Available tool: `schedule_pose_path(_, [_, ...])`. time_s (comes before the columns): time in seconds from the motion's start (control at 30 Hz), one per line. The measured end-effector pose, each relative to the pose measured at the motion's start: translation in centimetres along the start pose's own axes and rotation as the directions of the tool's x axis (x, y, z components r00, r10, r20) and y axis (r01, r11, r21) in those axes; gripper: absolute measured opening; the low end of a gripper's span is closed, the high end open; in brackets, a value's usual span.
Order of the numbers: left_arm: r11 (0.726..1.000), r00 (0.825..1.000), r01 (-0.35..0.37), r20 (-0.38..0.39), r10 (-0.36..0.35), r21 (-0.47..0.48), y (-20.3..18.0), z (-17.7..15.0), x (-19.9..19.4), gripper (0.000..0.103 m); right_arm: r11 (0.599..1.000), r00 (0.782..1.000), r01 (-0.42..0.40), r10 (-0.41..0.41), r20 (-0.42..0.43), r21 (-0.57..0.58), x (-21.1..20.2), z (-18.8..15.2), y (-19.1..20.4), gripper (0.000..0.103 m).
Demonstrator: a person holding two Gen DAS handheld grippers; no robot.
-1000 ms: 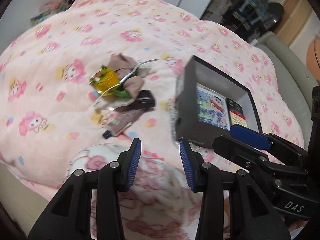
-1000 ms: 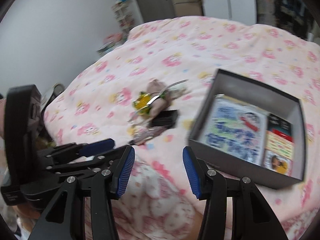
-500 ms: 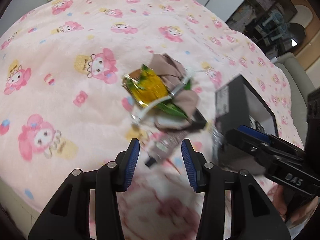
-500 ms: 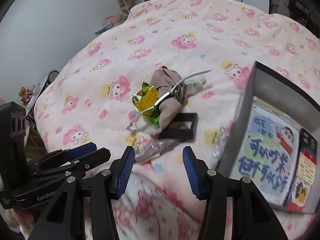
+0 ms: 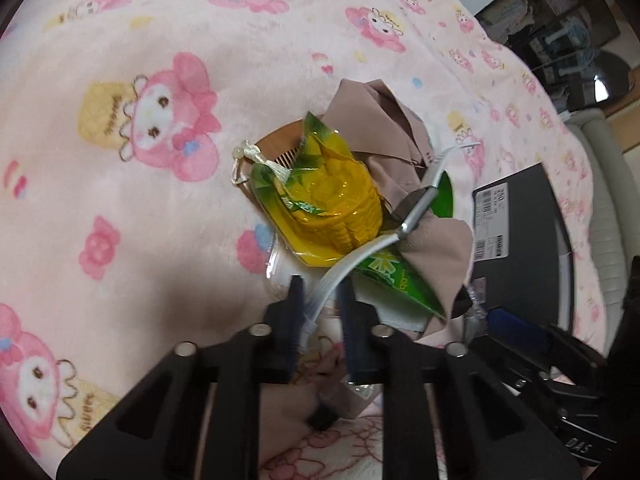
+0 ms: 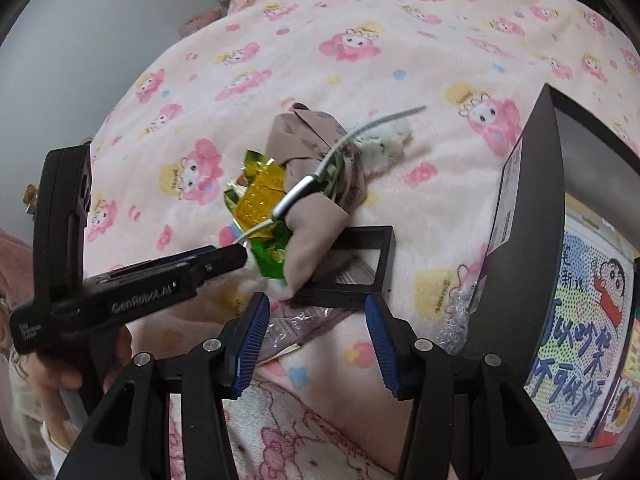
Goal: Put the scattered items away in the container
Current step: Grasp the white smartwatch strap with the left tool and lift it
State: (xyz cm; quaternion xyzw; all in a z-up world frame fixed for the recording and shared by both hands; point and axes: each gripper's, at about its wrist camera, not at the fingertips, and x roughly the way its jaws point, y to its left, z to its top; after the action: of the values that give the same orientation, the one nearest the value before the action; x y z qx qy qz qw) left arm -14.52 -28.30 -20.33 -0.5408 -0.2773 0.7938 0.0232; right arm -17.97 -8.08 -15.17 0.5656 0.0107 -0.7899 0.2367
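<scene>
Several scattered items are heaped together on a pink cartoon-print blanket (image 5: 152,60) spread over a bed. Uppermost in the heap, a flat white-and-silver band (image 5: 360,252) is seen running from far right to near left across the pile. Its near end is pinched between the fingers of the left claw (image 5: 320,304), whose jaws have just been closing and are now clenched on it. Under the band a yellow corn cob sealed in a green-and-clear plastic wrapper (image 5: 336,204) is found, with a round wooden comb bearing a cream tassel (image 5: 276,148) partly covered at its far left. A crumpled beige cloth (image 5: 380,120) is draped over the far and right parts of the pile. In the right wrist view, a small black square frame box (image 6: 356,264) is seen lying just near and right of the cloth, and a fluffy white object (image 6: 384,144) at the far side. The black rectangular container (image 6: 520,240), already holding printed cartoon packets, stands to the right of the heap. The right claw (image 6: 316,344) is held released above the blanket, nothing between its blue pads (image 6: 252,340).
</scene>
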Motion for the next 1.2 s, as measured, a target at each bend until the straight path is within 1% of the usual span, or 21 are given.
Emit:
schedule_pose_path(0.03, [1.0,1.0,0.003,0.01,-0.003,-0.003,0.1,-0.1,-0.3,0.007,1.0,1.0,-0.006,0.006,0.002,-0.001,0.0,0.0,0.0,0.046])
schedule_pose_path(0.07, [1.0,1.0,0.001,0.019,-0.001,-0.002,0.2,-0.4,-0.6,0.006,1.0,1.0,-0.003,0.003,0.002,0.001,-0.1,0.1,0.0,0.046])
schedule_pose_path(0.2, [1.0,0.999,0.005,0.053,-0.004,-0.01,0.8,-1.6,-2.6,0.005,1.0,1.0,-0.001,0.001,0.009,-0.005,-0.4,0.1,0.3,0.046])
schedule_pose_path(0.3, [1.0,0.997,-0.01,0.081,0.012,-0.027,1.8,-2.4,-4.5,0.005,1.0,1.0,-0.003,0.003,0.015,-0.015,-0.6,0.2,0.8,0.046])
schedule_pose_path(0.37, [0.998,0.992,-0.059,0.106,0.062,-0.027,2.6,-3.4,-5.9,0.005,1.0,1.0,-0.009,0.01,0.019,-0.028,-0.8,0.3,1.3,0.046])
schedule_pose_path(0.43, [0.989,0.982,-0.15,0.12,0.148,0.007,2.9,-4.3,-6.5,0.005,0.999,1.0,-0.018,0.018,0.024,-0.037,-0.9,0.5,1.8,0.046])
schedule_pose_path(0.5, [0.968,0.965,-0.244,0.113,0.238,0.052,3.5,-5.0,-6.5,0.005,0.999,0.999,-0.034,0.035,0.023,-0.042,-0.7,0.7,2.3,0.046])
schedule_pose_path(0.53, [0.962,0.961,-0.265,0.1,0.258,0.063,3.9,-5.2,-6.3,0.005,0.998,0.999,-0.044,0.045,0.019,-0.046,-0.5,1.0,2.6,0.046])
schedule_pose_path(0.6, [0.958,0.959,-0.276,0.08,0.27,0.077,4.6,-5.5,-6.1,0.005,0.996,0.997,-0.073,0.074,0.013,-0.06,0.1,1.8,3.5,0.046])
schedule_pose_path(0.67, [0.944,0.947,-0.316,0.096,0.307,0.096,4.8,-5.7,-6.4,0.005,0.992,0.995,-0.098,0.098,-0.001,-0.08,1.0,3.1,4.7,0.046])
schedule_pose_path(0.7, [0.94,0.944,-0.325,0.102,0.315,0.103,4.8,-5.7,-6.4,0.005,0.99,0.994,-0.113,0.112,-0.008,-0.085,1.5,3.6,5.1,0.046])
schedule_pose_path(0.77, [0.947,0.95,-0.307,0.096,0.298,0.093,5.0,-5.6,-6.4,0.005,0.99,0.992,-0.121,0.119,-0.029,-0.073,2.9,4.8,5.8,0.046])
schedule_pose_path(0.87, [0.96,0.96,-0.273,0.091,0.267,0.061,5.6,-5.4,-6.3,0.006,0.994,0.996,-0.081,0.078,-0.046,-0.072,4.8,6.0,6.7,0.046])
schedule_pose_path(0.9, [0.971,0.969,-0.236,0.091,0.231,0.042,6.0,-5.2,-6.5,0.006,0.994,0.997,-0.067,0.063,-0.042,-0.089,5.2,6.2,7.0,0.046])
schedule_pose_path(0.93, [0.983,0.979,-0.184,0.093,0.182,0.018,6.5,-4.9,-6.6,0.006,0.993,0.998,-0.048,0.044,-0.04,-0.11,5.6,6.4,7.3,0.046])
schedule_pose_path(1.0, [0.998,0.993,-0.065,0.101,0.067,-0.02,7.4,-4.1,-6.3,0.006,0.991,1.0,-0.009,0.005,-0.031,-0.133,6.4,6.7,7.5,0.046])
schedule_pose_path(1.03, [0.999,0.995,-0.029,0.097,0.033,-0.037,7.6,-3.6,-6.0,0.007,0.991,1.0,0.0,-0.003,-0.026,-0.137,6.6,6.9,7.5,0.046])
schedule_pose_path(1.1, [0.998,0.996,0.007,0.087,-0.002,-0.055,7.9,-2.7,-4.9,0.01,0.989,1.0,0.022,-0.024,-0.014,-0.146,6.8,7.1,7.4,0.046])
schedule_pose_path(1.13, [0.998,0.996,0.03,0.08,-0.025,-0.063,7.8,-2.3,-4.1,0.011,0.991,1.0,0.029,-0.029,0.005,-0.132,6.8,7.1,7.3,0.046])
schedule_pose_path(1.17, [0.996,0.996,0.052,0.069,-0.047,-0.068,7.8,-2.0,-3.5,0.012,0.991,1.0,0.026,-0.025,0.005,-0.133,6.8,6.9,7.2,0.046])
schedule_pose_path(1.2, [0.995,0.996,0.077,0.055,-0.073,-0.068,7.6,-1.5,-2.6,0.016,0.99,1.0,0.029,-0.029,0.002,-0.137,6.8,6.7,7.1,0.046])
